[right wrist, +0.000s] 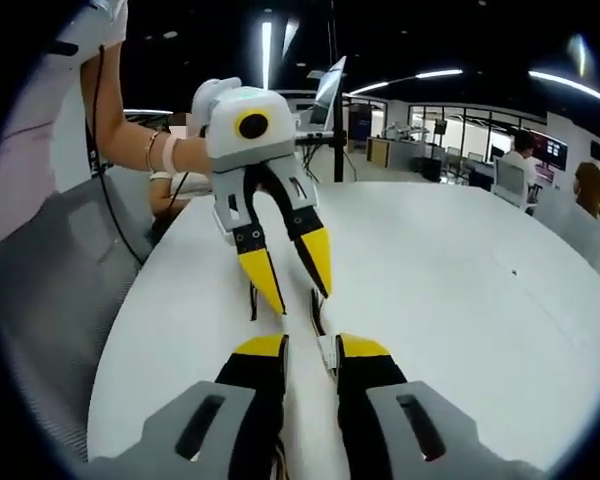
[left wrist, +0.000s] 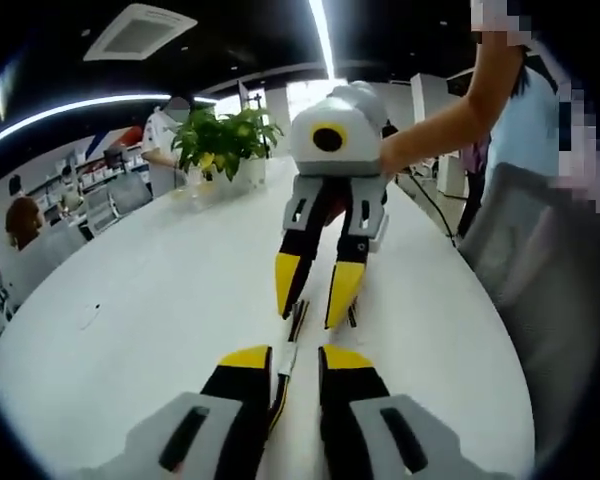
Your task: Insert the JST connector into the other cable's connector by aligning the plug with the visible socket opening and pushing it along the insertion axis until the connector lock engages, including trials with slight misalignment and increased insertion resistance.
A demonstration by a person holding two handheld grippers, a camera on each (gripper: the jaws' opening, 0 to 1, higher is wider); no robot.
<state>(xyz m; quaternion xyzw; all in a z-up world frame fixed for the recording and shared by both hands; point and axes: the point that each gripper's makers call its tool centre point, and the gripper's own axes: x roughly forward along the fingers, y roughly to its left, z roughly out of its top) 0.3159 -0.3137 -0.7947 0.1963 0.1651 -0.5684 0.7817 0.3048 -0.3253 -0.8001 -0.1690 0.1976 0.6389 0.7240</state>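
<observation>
at bottom centre of left gripper view, left gripper (left wrist: 295, 360) has jaws slightly apart, thin cable (left wrist: 286, 362) between them, grip uncertain. right gripper (left wrist: 313, 290) faces it at frame centre, jaws parted over cable end (left wrist: 299, 318). white table (left wrist: 160, 300) underneath. right gripper view: connector (right wrist: 326, 352) at bottom centre by own jaws; potted plant (left wrist: 223, 140) upper left of left gripper view.

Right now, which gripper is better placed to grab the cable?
Left, probably: the cable runs centred between the open fingers of the left gripper. The right gripper hovers open past the cable's end, tips tilted down.
</observation>
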